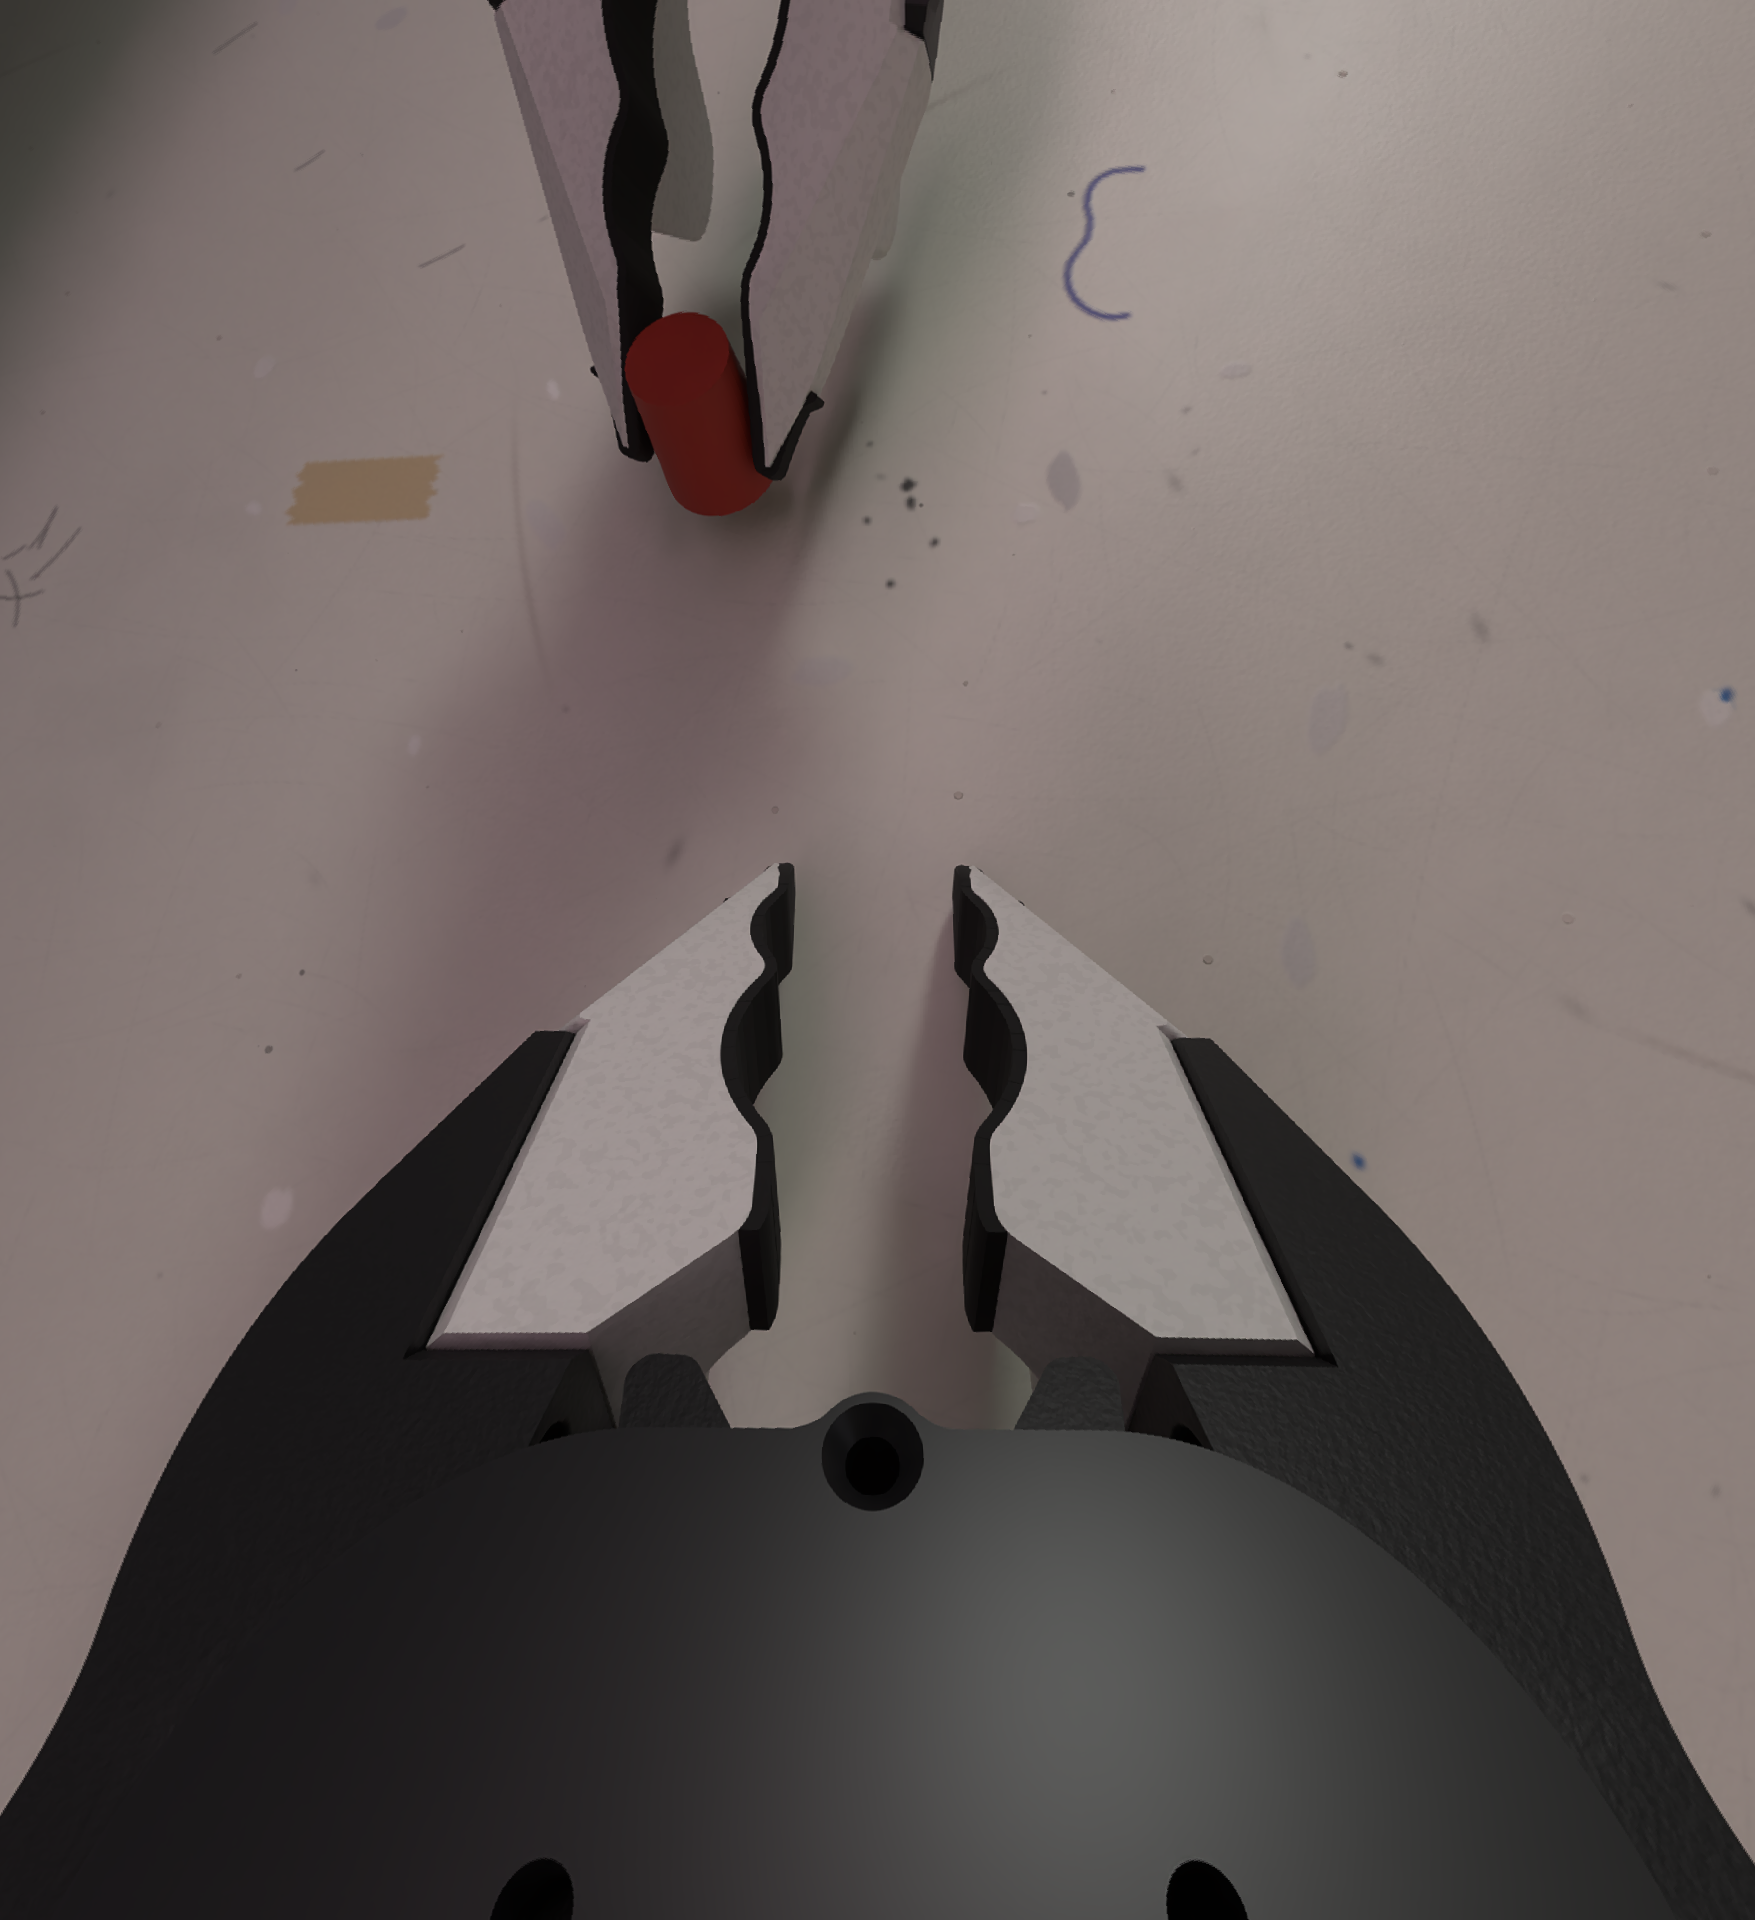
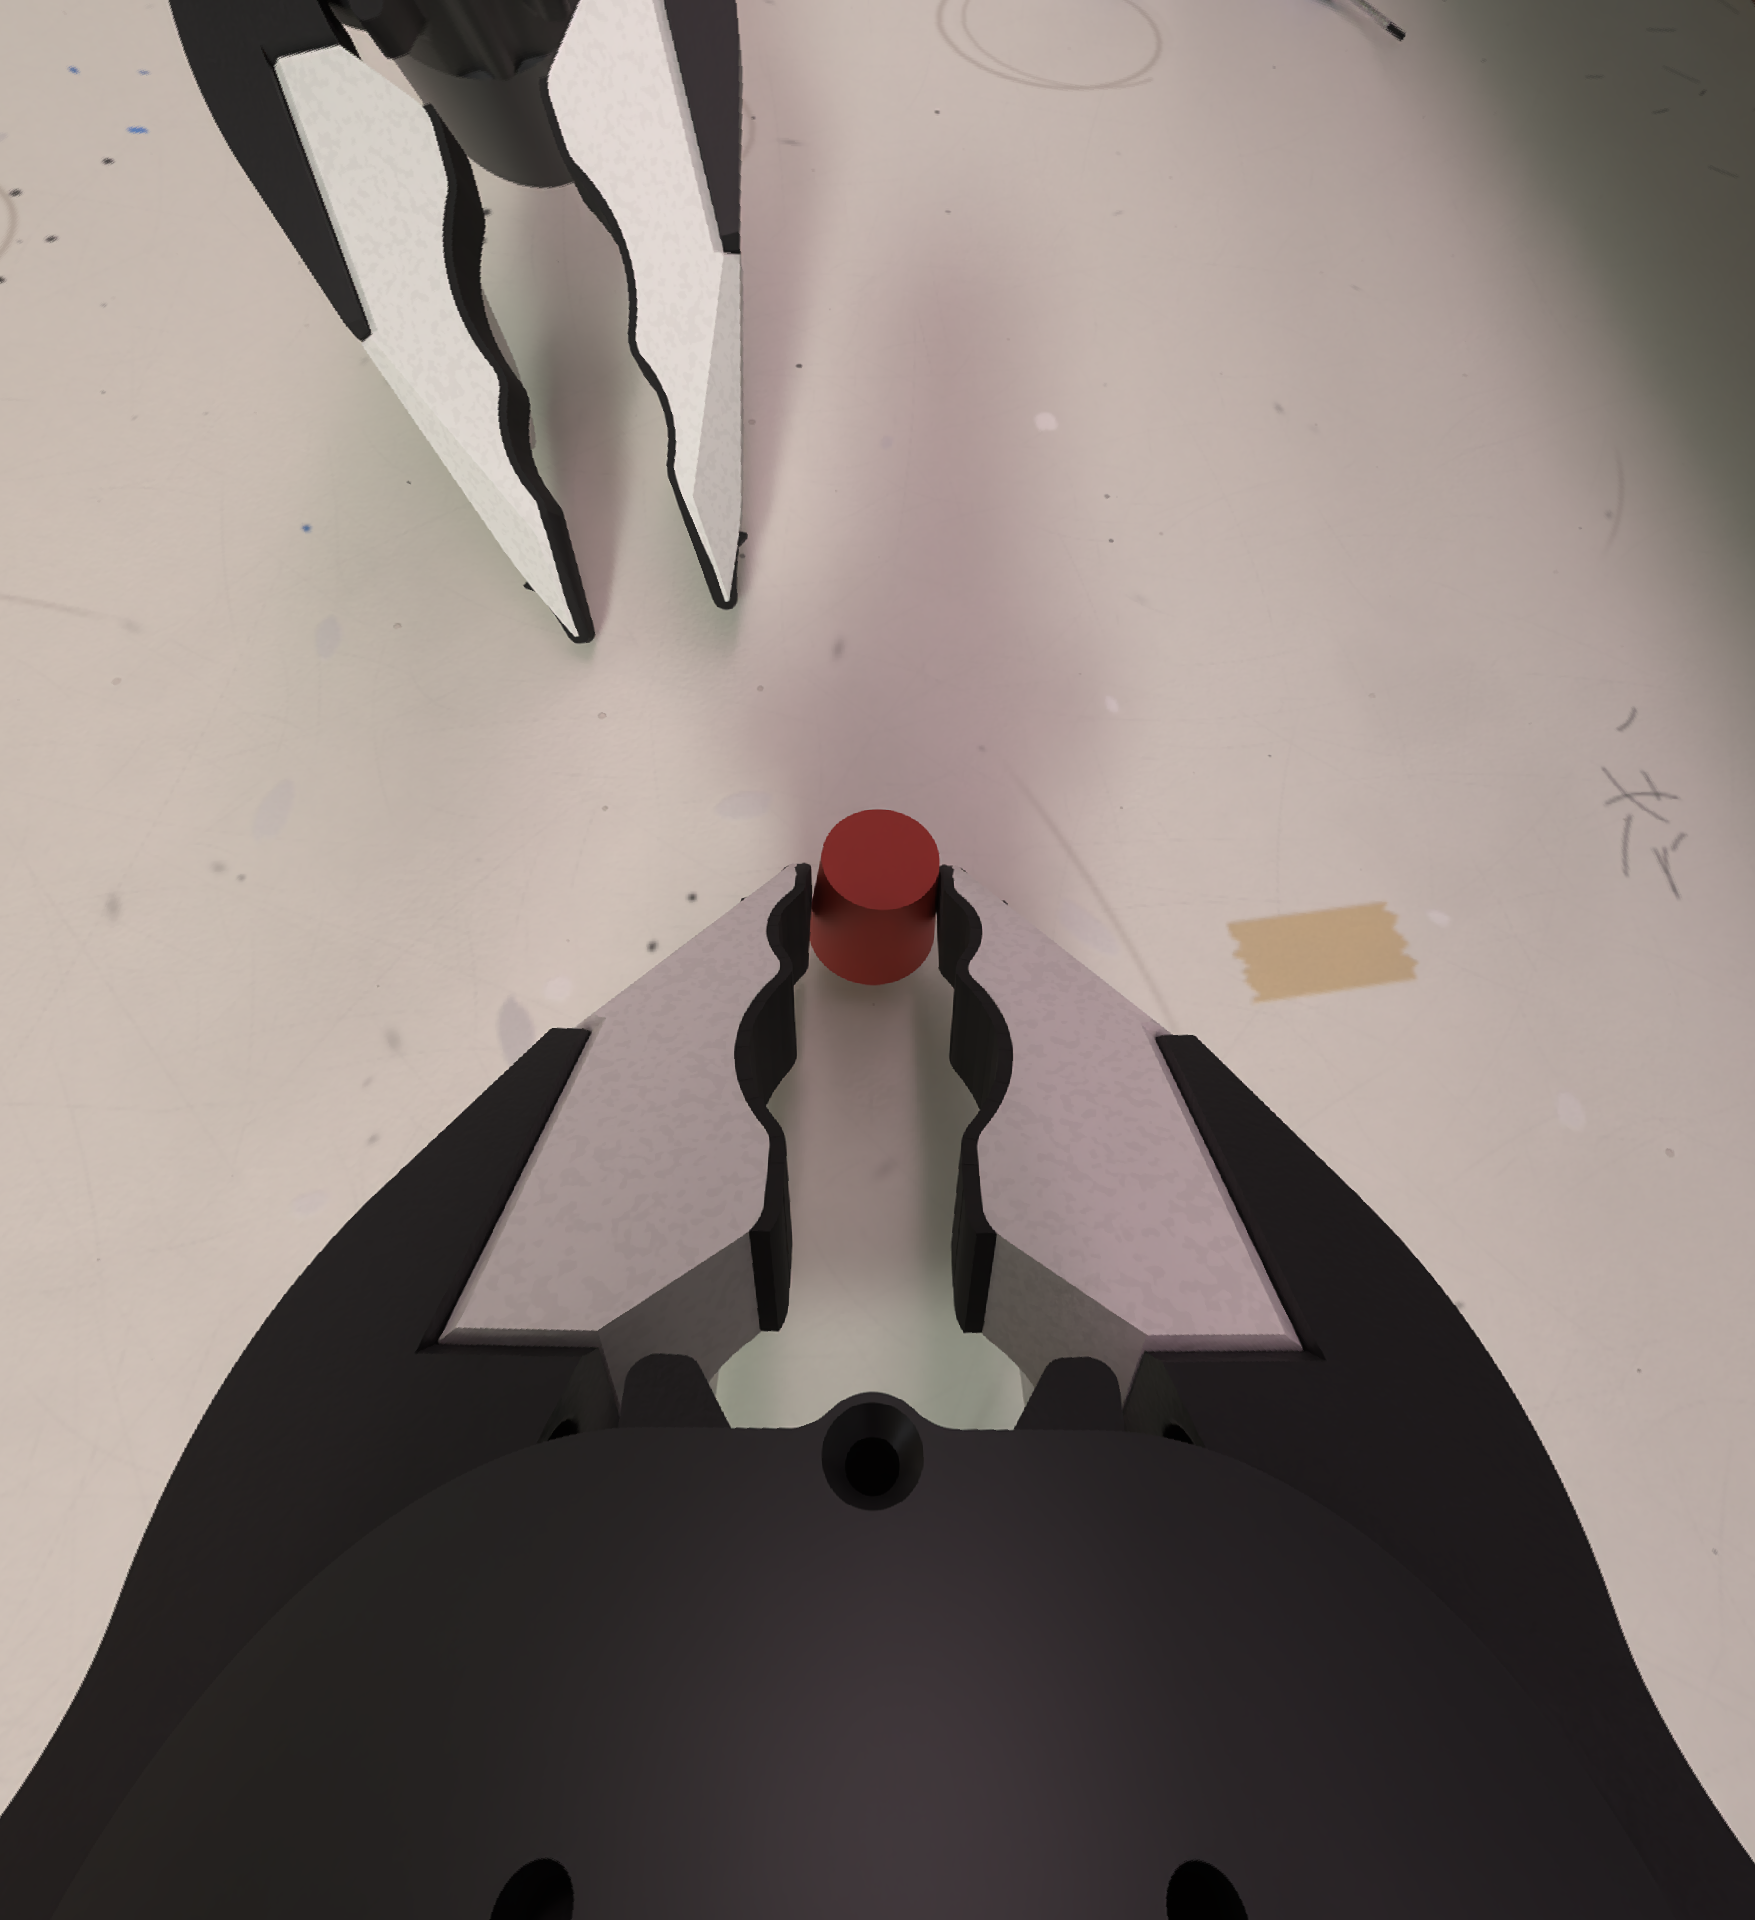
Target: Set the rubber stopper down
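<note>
The rubber stopper (image 2: 873, 899) is a short dark red cylinder. My right gripper (image 2: 874, 873) is shut on the rubber stopper at its fingertips, close over the pale table (image 2: 1268, 520). In the left wrist view the stopper (image 1: 698, 416) shows between the right gripper's tips (image 1: 712, 442) at the top middle, its lower end near the surface; whether it touches I cannot tell. My left gripper (image 1: 874, 873) is open and empty, facing the stopper from some way off. It also shows in the right wrist view (image 2: 657, 618) at the upper left.
A strip of tan tape (image 2: 1320, 951) lies on the table right of the stopper; it shows in the left wrist view (image 1: 364, 490) too. The pale table (image 1: 1372, 623) bears pen scribbles, a blue curl (image 1: 1096, 244) and dark specks.
</note>
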